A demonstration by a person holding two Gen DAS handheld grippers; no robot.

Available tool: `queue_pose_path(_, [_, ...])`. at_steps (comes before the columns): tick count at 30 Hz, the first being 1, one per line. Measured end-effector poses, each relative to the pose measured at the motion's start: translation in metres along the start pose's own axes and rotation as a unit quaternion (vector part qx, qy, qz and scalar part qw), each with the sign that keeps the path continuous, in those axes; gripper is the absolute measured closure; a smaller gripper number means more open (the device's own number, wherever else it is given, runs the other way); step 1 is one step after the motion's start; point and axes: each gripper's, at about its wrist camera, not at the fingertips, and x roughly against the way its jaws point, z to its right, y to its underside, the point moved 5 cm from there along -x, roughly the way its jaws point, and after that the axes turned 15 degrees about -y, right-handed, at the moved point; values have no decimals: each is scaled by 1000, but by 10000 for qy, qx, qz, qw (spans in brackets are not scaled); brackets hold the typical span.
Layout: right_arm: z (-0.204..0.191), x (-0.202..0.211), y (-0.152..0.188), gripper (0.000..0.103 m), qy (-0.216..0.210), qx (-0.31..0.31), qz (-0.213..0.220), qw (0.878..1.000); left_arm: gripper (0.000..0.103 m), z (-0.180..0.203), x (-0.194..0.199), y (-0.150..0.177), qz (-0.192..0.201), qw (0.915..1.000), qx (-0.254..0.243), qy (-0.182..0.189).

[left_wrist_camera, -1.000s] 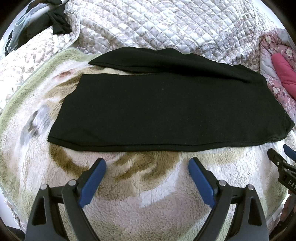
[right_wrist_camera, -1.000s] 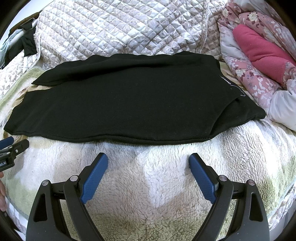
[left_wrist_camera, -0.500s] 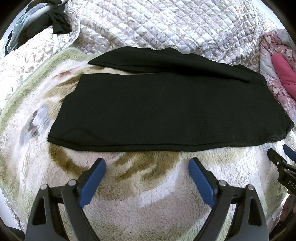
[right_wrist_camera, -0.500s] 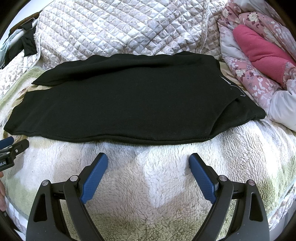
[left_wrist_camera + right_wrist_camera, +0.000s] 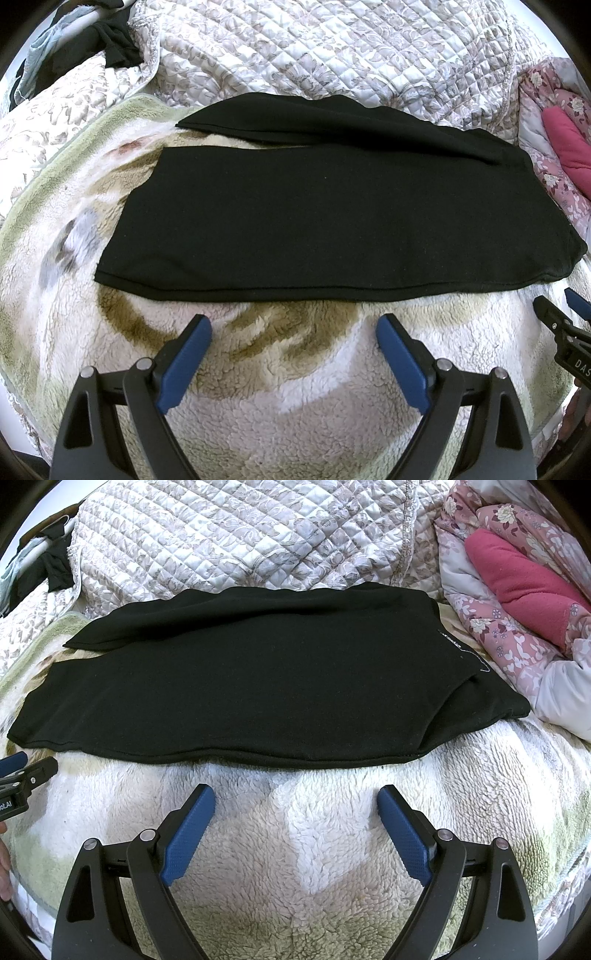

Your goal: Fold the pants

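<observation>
L gripper (image 5: 293, 325) wide, empty | R gripper (image 5: 295, 794) wide, empty | pants (image 5: 332, 218) flat, legs misaligned | risk: single-layer pinch, fold skews

Pants (image 5: 332, 221) lie on blanket (image 5: 295, 387), quilt (image 5: 314, 48) behind.

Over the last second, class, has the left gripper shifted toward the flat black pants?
No. The left gripper sits at the same gap from the black pants' near hem on the fleece blanket.
</observation>
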Motion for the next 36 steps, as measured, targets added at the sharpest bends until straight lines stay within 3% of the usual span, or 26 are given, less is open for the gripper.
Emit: queue_pose_path(36, [3, 0, -1, 13, -119, 39, -122, 9998, 7, -2, -2, 2, 38, 10000, -1, 15])
